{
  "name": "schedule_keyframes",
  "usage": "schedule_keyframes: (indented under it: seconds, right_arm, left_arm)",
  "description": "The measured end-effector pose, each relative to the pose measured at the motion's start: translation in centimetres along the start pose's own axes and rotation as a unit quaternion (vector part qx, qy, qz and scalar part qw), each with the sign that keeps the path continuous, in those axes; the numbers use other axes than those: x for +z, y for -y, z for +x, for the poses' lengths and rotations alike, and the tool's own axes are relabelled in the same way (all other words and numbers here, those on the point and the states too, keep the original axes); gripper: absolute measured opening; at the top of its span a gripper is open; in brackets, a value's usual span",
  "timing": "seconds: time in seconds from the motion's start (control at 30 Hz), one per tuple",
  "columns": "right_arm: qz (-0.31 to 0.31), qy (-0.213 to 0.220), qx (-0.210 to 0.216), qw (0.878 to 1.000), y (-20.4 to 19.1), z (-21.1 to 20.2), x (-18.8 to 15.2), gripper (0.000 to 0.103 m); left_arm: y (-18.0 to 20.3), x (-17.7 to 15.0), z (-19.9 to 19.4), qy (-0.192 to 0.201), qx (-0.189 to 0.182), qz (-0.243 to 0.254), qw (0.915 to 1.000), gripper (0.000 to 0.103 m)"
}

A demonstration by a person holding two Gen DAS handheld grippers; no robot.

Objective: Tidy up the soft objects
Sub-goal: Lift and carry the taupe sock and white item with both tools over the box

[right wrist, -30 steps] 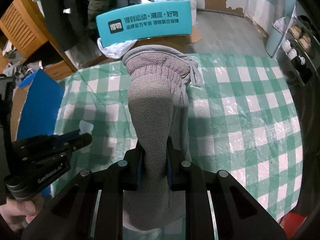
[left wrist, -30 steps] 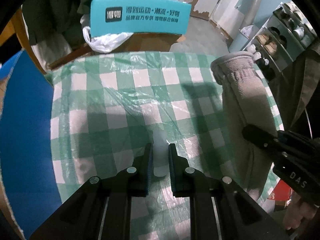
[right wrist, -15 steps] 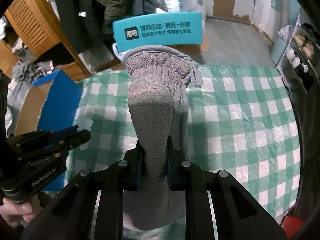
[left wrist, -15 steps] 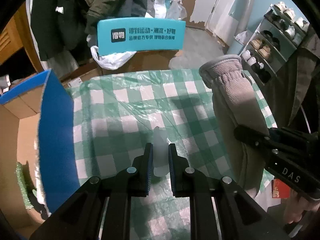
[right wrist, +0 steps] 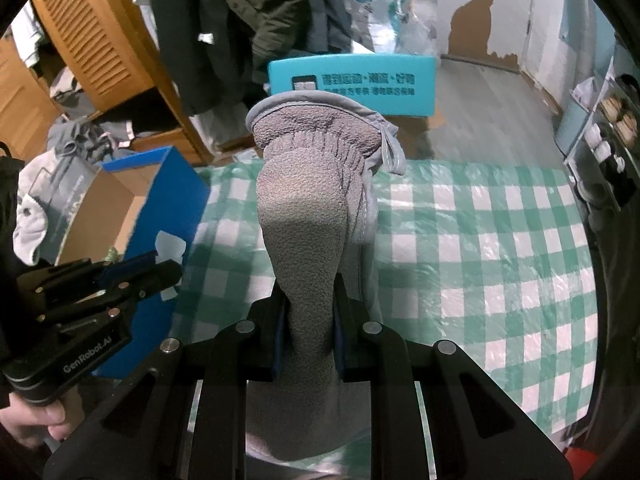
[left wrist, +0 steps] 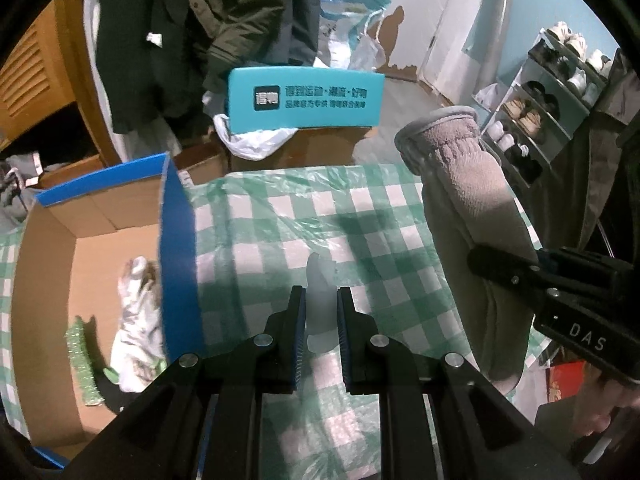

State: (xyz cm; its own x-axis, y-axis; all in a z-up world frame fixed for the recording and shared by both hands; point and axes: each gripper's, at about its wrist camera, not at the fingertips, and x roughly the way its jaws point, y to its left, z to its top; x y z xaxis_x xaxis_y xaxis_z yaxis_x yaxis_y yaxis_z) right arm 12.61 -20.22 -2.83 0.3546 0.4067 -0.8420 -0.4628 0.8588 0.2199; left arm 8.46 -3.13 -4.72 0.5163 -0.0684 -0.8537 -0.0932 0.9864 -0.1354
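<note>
box [left wrist: 100,240] left of table [left wrist: 280,220]

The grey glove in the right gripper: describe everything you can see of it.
The grey glove looks like soft fleece with a nubbly surface, a gathered ribbed band near the wrist and a smooth pale trim around the open cuff, with a small loop at the cuff's edge. It hangs in the air above the green checked tablecloth, cuff pointing away from the camera. The right gripper has its jaws shut on the glove's narrower part, and the rest droops below them. Nothing else visibly touches it.
</note>
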Motion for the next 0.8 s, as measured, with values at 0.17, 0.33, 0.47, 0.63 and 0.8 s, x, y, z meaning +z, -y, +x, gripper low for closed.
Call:
schedule_keyframes:
  seconds: [0.17, 0.33, 0.47, 0.63, 0.8]
  right_arm:
    - [-0.013, 0.007, 0.015, 1.0, -1.7, -0.7, 0.4, 0.016]
    - [-0.027, 0.012, 0.025, 0.999, -3.3, -1.0, 1.1, 0.016]
    - [-0.037, 0.014, 0.032, 0.999, -4.9, -1.1, 1.6, 0.016]
    - [-0.052, 0.017, 0.044, 0.998, -7.2, -1.1, 2.3, 0.016]
    - [-0.066, 0.015, 0.054, 0.996, -9.2, -0.8, 2.9, 0.016]
  left_arm:
    - [-1.5, -0.4, -1.5, 0.012, 0.005, -0.006, 0.9999, 0.015]
    - [-2.7, -0.7, -2.9, 0.021, 0.009, -0.012, 0.9997, 0.015]
    - [-3.6, -0.9, -3.9, 0.027, 0.01, -0.017, 0.9994, 0.015]
    - [-5.0, -1.1, -4.9, 0.034, 0.013, -0.026, 0.999, 0.015]
    - [-6.7, -1.5, -6.1, 0.041, 0.02, -0.037, 0.9983, 0.015]
